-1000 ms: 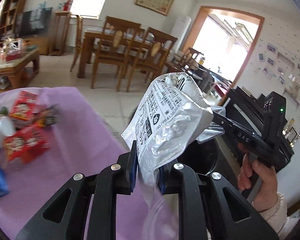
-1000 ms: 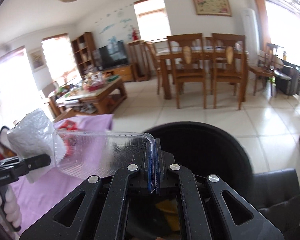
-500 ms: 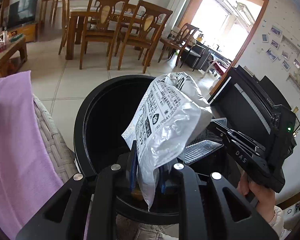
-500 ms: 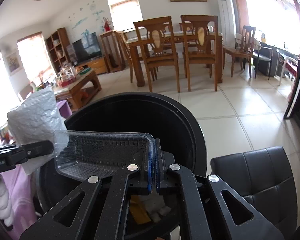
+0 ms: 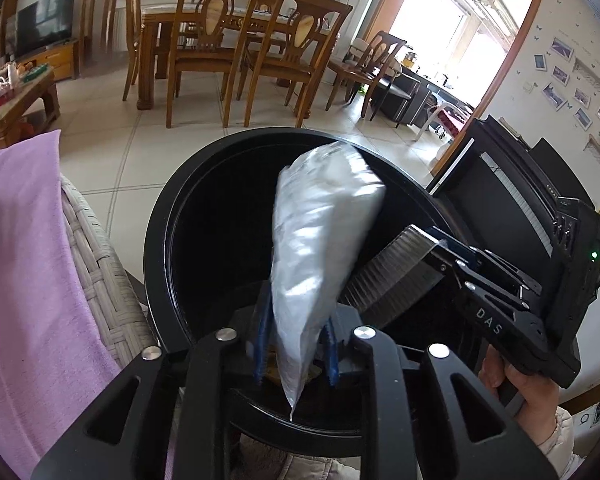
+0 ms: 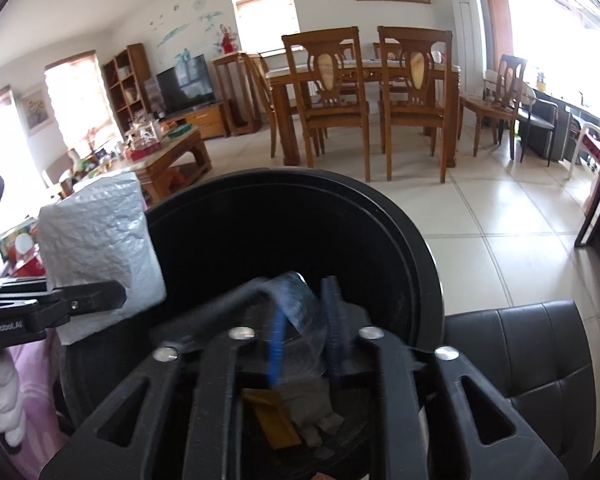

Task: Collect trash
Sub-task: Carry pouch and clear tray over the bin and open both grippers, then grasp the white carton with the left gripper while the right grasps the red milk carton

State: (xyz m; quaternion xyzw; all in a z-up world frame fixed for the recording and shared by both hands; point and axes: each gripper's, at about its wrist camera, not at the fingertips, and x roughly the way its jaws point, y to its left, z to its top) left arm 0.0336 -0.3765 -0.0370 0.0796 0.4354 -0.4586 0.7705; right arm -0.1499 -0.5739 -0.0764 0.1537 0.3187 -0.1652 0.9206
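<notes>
A black round bin (image 5: 156,240) stands below both grippers. My left gripper (image 5: 296,344) hovers over its near rim, jaws opening, and a silver foil bag (image 5: 320,240) stands motion-blurred between the blue pads with a thin gap on each side. From the right wrist view the same bag (image 6: 100,240) shows at the left. My right gripper (image 6: 304,332) also hangs above the bin, jaws opening. A clear plastic tray (image 6: 296,300), blurred, is tipping between its parted pads. The left wrist view shows that tray (image 5: 396,272) at the right gripper's fingertips, over the bin's right side.
Paper and wrapper scraps (image 6: 276,420) lie in the bin's bottom. A purple cloth (image 5: 20,260) over wicker furniture borders the bin on the left. A black leather seat (image 6: 520,360) and a black piano (image 5: 520,200) are at the right. Wooden dining chairs (image 6: 332,100) stand across the tiled floor.
Both grippers came off the purple cloth and sank over the bin. Their jaws, shut on the bag and the tray before, have parted, and both items now look blurred and slipping.
</notes>
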